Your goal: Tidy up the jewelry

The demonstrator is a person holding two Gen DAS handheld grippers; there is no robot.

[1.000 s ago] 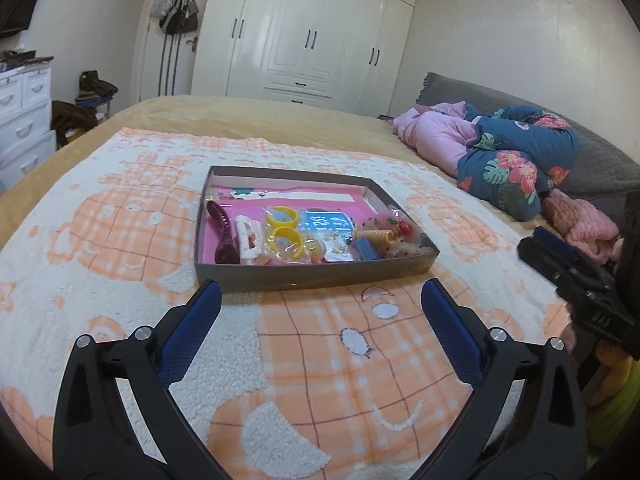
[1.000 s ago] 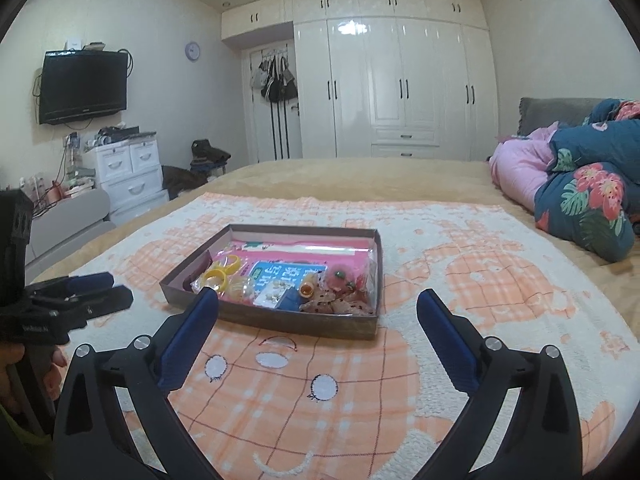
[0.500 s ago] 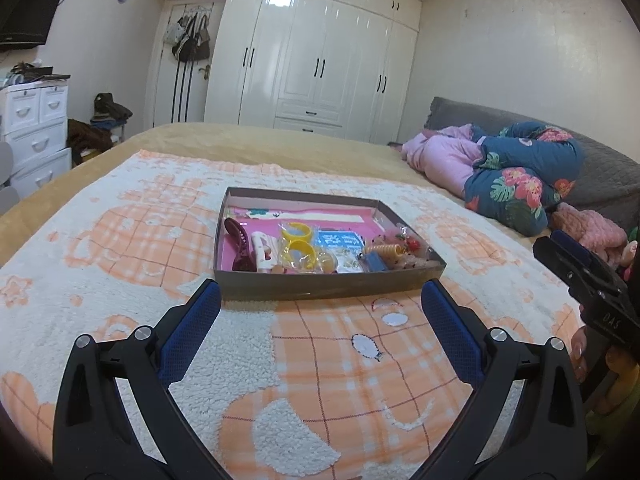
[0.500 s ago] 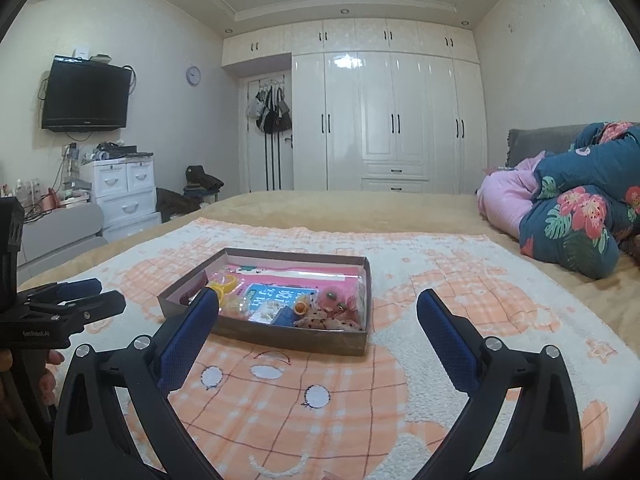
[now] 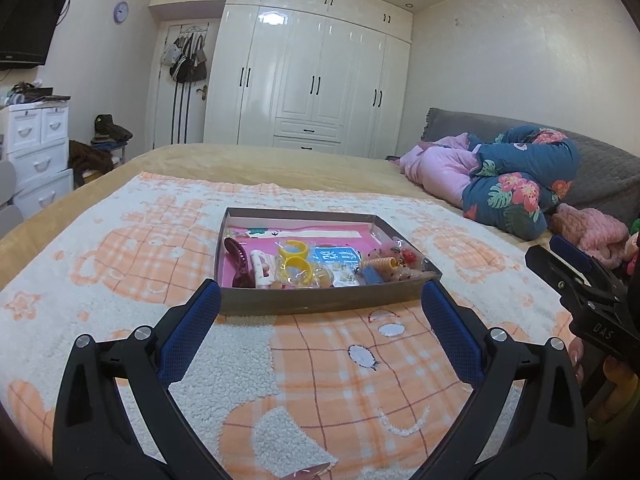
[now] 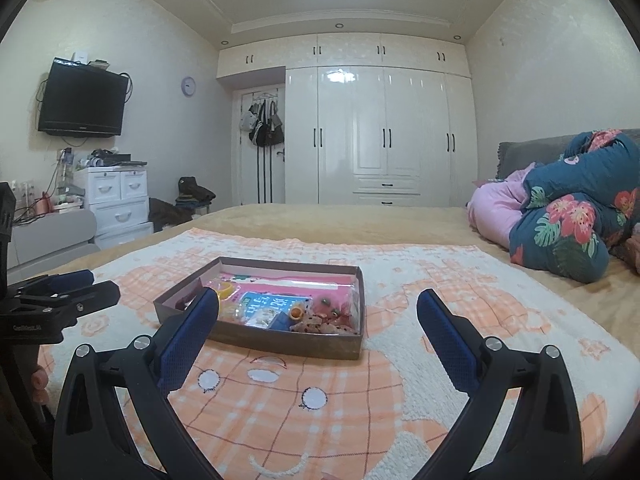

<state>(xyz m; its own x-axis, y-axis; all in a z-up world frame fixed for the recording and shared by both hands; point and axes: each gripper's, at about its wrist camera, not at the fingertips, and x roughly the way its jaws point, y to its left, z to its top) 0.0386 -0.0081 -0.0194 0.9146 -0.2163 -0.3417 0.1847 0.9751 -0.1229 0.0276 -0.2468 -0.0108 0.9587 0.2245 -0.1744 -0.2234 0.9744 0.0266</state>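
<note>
Left gripper [image 5: 320,304]: fingers spread wide, holding nothing, hovering over the blanket short of the box's near wall.
Right gripper [image 6: 318,312]: also spread and empty, at the box's near right corner.
Change: both wrist views have tilted up over the last second; more ceiling and wardrobe [image 6: 380,132] show, and the box sits smaller and farther off. Nothing inside it has shifted.
Meaning: grippers look to be backing off or levelling out, with no contact. This fits either a pause ahead of sorting or a retreat after it; I can't say which.
Box [image 5: 320,302]: shallow brown cardboard, pink liner, on the orange-and-white blanket [image 5: 340,392] mid-bed.
Counts: yellow rings [image 5: 294,258] 2; maroon hair clip [image 5: 240,266] 1; white clip [image 5: 262,266] 1; blue card [image 5: 334,258] 1; orange spiral tie [image 5: 384,266] 1.
Right side of box: small beaded bits, too jumbled to count.
</note>
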